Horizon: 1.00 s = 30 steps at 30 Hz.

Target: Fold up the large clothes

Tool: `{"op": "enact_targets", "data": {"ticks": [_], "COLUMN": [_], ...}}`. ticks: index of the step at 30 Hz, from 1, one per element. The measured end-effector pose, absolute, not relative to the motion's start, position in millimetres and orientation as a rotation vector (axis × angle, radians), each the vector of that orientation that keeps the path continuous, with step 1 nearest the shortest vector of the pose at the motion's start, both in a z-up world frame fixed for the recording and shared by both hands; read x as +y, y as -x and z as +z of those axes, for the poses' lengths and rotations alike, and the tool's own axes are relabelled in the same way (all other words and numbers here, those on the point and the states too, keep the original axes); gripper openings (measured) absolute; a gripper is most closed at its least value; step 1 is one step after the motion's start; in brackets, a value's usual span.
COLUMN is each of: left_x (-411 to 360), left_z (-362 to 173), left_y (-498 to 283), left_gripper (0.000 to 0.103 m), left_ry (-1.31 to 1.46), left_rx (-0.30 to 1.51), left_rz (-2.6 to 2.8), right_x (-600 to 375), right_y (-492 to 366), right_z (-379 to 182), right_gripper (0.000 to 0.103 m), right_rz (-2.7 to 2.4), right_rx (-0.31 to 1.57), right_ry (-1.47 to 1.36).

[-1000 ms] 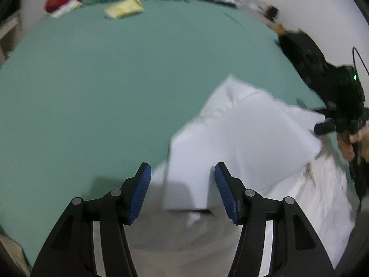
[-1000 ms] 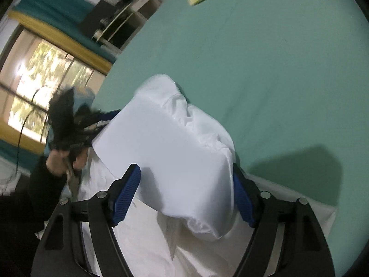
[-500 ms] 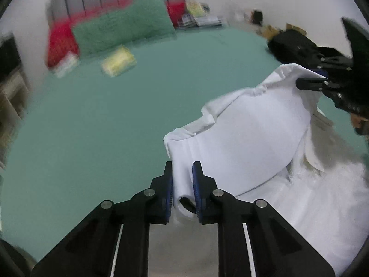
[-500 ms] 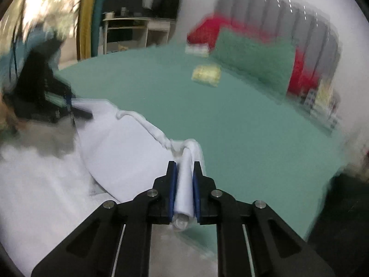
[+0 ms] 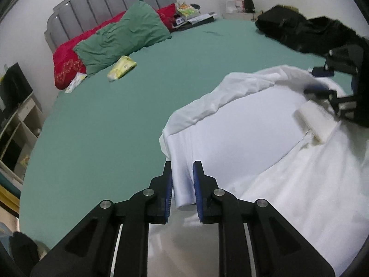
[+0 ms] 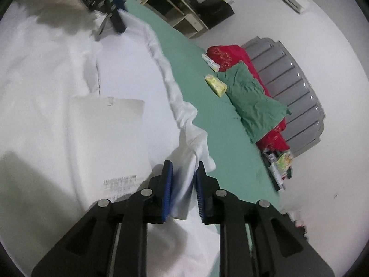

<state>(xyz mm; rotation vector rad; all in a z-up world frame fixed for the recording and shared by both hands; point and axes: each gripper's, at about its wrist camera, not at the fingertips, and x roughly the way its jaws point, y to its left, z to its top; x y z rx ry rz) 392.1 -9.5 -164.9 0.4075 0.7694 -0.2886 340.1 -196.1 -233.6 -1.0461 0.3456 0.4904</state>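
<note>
Setting: bedroom; we work on a bed [image 5: 115, 124] with a green sheet, a green pillow [image 5: 124, 34] and a red pillow [image 5: 66, 62] against the grey headboard [image 5: 110, 2].
Garment position: the white garment [image 5: 242, 138] lies on the near side of the bed, one layer turned over the rest, its rumpled edge toward the pillows.
Left tool [image 5: 182, 180]: narrow, pads pressing a rolled corner of the garment.
Right tool [image 6: 183, 180]: narrow, clamped on a bunched fold at the opposite end; its jaws are opening slightly.
Risk 1: we judge the right grip may slip, because the fabric is bunched and the jaws are easing.
Risk 2: uneven pull between the two tools would skew the fold line.
Risk 3: slack fabric between the grips may sag and crease under the turned layer.
Risk 4: the yellow packet [image 5: 122, 68] lies well apart; we expect no snag.
</note>
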Motion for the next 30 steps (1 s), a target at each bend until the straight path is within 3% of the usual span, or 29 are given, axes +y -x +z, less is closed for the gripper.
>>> {"op": "enact_targets", "data": {"ticks": [3,9,14,18,25,30], "left_x": [-12.7,-2.0,-3.8,-11.4,-27.3,-28.8], "left_z": [-161.1,-161.9,-166.2,-164.1,-160.5,-186.1], "left_y": [-378.8,-379.1,-375.9,-372.5,-380.0,-381.3], "left_gripper": [0.017,0.016,0.015,0.011,0.011,0.012], "left_ry": [-0.395,-0.313,-0.387,-0.465,-0.569,-0.563], "left_rx": [0.786,0.883,0.896,0.827,0.618,0.703], "left_rz": [-0.312,-0.427,-0.468,-0.426,-0.186,-0.179], "right_x": [-206.7,-261.9,-261.4,-241.4,-205.7,-194.2], "right_y": [-345.7,-421.2,-448.4,-427.2,-400.0,-374.3], "right_z": [-213.5,-181.0,-202.6,-191.2,-164.0,-208.0], "right_gripper": [0.024,0.027,0.029,0.015,0.014,0.015], "right_rz": [0.592,0.888,0.866,0.846,0.524,0.469], "right_rx": [0.497,0.984,1.144,1.027,0.549,0.416], "right_ry": [0.906,0.21,0.221,0.343,0.741,0.943]}}
